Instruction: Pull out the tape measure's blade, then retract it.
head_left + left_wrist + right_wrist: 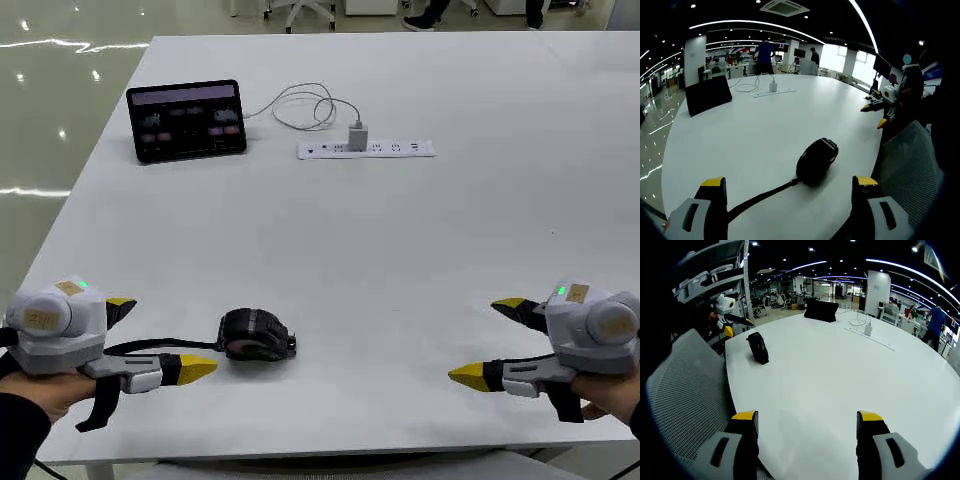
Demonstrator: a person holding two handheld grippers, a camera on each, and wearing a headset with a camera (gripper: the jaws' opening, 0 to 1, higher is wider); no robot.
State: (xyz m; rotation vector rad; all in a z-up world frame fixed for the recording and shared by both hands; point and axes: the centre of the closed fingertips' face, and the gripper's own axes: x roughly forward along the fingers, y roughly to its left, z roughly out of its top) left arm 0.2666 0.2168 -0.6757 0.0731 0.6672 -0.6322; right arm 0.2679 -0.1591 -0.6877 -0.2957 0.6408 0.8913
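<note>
Tape measure (256, 335): a black case is seen lying on the white desk (400, 230), close to the near edge and left of centre, with nothing gripping it.
Left tongs (165, 335): these are held at the near left of the desk with the yellow-tipped jaws spread wide apart. In the left gripper view the case is framed just beyond the tips, and nothing is clamped.
Strap (150, 346): a black strap is trailed leftward from the case and is laid into the gap between the left jaws.
Right tongs (483, 339): these are held at the near right, well apart from the case, with the jaws likewise parted over bare desk.
Tablet (187, 120): it is propped at the far left with its screen dimly lit.
Power strip (366, 149): it is laid flat at the far centre. A white charger (358, 134) is plugged in, and a looped cable (300, 105) is run toward the tablet.
Chair (685, 390): a grey mesh back is seen by the near edge in the right gripper view.
</note>
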